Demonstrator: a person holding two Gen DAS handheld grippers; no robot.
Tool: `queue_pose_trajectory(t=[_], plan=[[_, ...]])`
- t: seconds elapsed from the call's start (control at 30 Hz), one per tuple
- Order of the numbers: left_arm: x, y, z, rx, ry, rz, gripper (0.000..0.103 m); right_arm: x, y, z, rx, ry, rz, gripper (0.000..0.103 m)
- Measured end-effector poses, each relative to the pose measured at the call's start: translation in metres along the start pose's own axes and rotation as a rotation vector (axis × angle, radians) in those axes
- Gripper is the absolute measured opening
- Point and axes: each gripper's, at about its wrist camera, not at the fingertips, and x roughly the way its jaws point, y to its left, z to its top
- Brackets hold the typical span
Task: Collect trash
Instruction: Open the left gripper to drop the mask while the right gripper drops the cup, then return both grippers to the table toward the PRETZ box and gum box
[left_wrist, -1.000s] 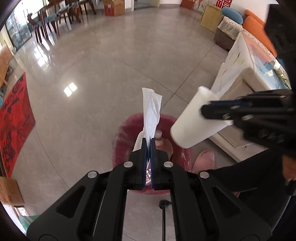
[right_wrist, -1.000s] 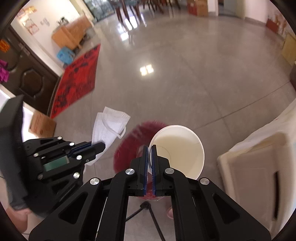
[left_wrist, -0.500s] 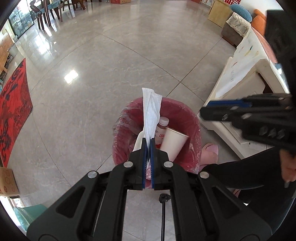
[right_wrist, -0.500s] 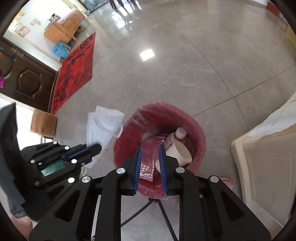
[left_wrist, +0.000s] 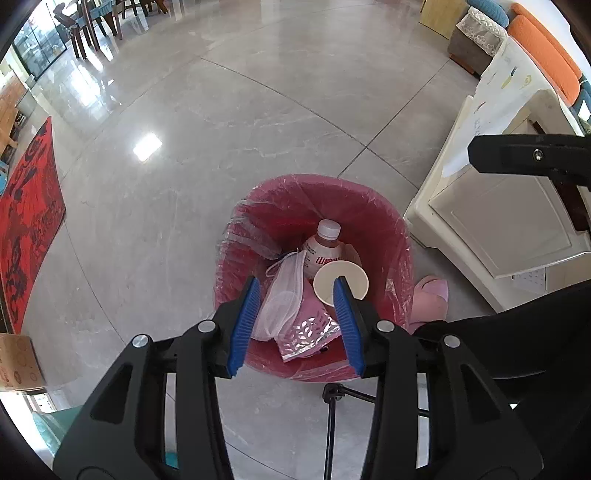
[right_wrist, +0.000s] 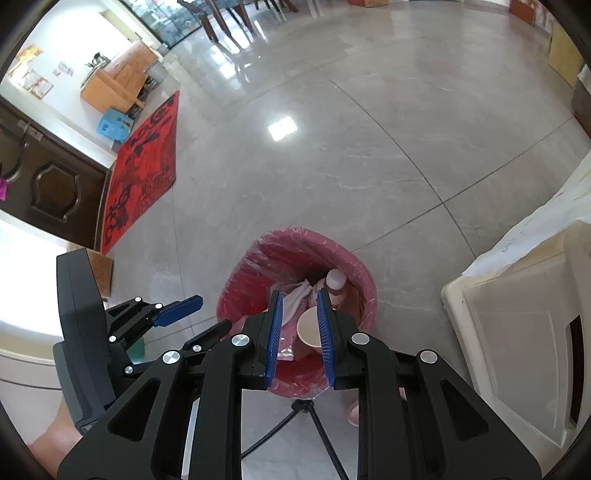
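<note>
A red bin (left_wrist: 400, 240) with a clear liner stands on the grey floor below both grippers. Inside it lie a white face mask (left_wrist: 282, 295), a white paper cup (left_wrist: 340, 282), a bottle with a white cap (left_wrist: 325, 247) and a pink foil wrapper (left_wrist: 306, 334). My left gripper (left_wrist: 297, 288) hangs over the bin, its jaws opening, with nothing pressed between the blue pads. In the right wrist view the bin (right_wrist: 365, 284) holds the cup (right_wrist: 308, 328) and bottle (right_wrist: 336, 282). My right gripper (right_wrist: 299, 295) stands open above it, holding nothing. The left gripper (right_wrist: 177, 308) shows at the left there.
A cream cabinet (left_wrist: 498, 218) with paper draped over it stands right of the bin. A pink slipper (left_wrist: 430, 295) lies beside the bin. A tripod leg (left_wrist: 332, 398) sits just below it. A red rug (left_wrist: 29, 229) lies at the left, chairs far back.
The right gripper let go of the paper cup, which dropped into the bin. The left gripper then opened and the face mask fell in too. Both grippers sank toward the bin.
</note>
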Motion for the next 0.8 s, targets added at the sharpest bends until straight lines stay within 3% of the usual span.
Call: queue_pose_trajectory(t=[0.37, 0.57, 0.7, 0.8], plan=[[-0.036, -0.015, 0.015, 0.034, -0.079, 0.010, 0.042, -0.034, -0.008, -0.001, 0.001, -0.078, 0.006, 0.021], [-0.066, -0.048, 0.038, 0.105, -0.155, -0.002, 0.044, -0.093, -0.034, -0.006, 0.045, -0.208, 0.004, 0.021], [-0.091, -0.080, 0.053, 0.165, -0.227, -0.015, 0.059, -0.142, -0.057, -0.017, 0.083, -0.313, -0.008, 0.023], [-0.110, -0.109, 0.066, 0.218, -0.281, -0.046, 0.060, -0.189, -0.083, -0.034, 0.126, -0.408, -0.048, 0.026]])
